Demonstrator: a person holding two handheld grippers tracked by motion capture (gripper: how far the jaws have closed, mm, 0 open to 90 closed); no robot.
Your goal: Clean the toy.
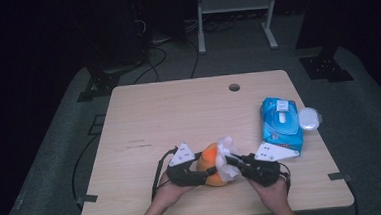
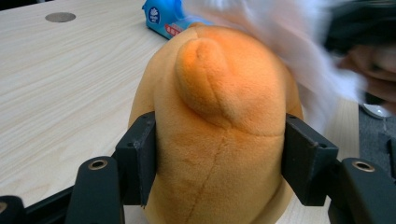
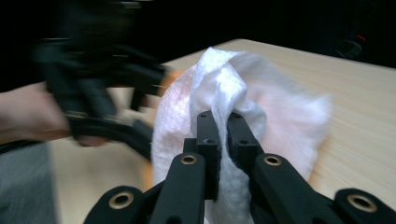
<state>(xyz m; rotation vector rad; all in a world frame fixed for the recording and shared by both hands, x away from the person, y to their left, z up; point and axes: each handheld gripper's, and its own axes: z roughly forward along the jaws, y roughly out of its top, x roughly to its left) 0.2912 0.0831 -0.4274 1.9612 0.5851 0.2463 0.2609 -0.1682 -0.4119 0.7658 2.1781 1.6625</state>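
Basically mid-wipe right now. Left gripper (image 1: 210, 172) clamped on the orange plush toy (image 2: 219, 116), fingers (image 2: 137, 156) pressed into both sides of it, spread about as wide as the toy's body. Toy sitting near the front edge of the tabletop (image 1: 179, 113), just left of the blue wet-wipe pack (image 1: 280, 123). Right gripper (image 3: 223, 140) pinching a white wipe (image 3: 233, 93), fingers nearly closed with only the bunched cloth between them. Wipe draped against the side of the toy that faces the pack, touching it, a bit blurry in both gripper views. Small clear round lid (image 1: 309, 118) just beside the pack, on its far side from the toy, right at the tabletop's edge. Round hole (image 1: 234, 87) in the tabletop well beyond the toy, toward the back edge.
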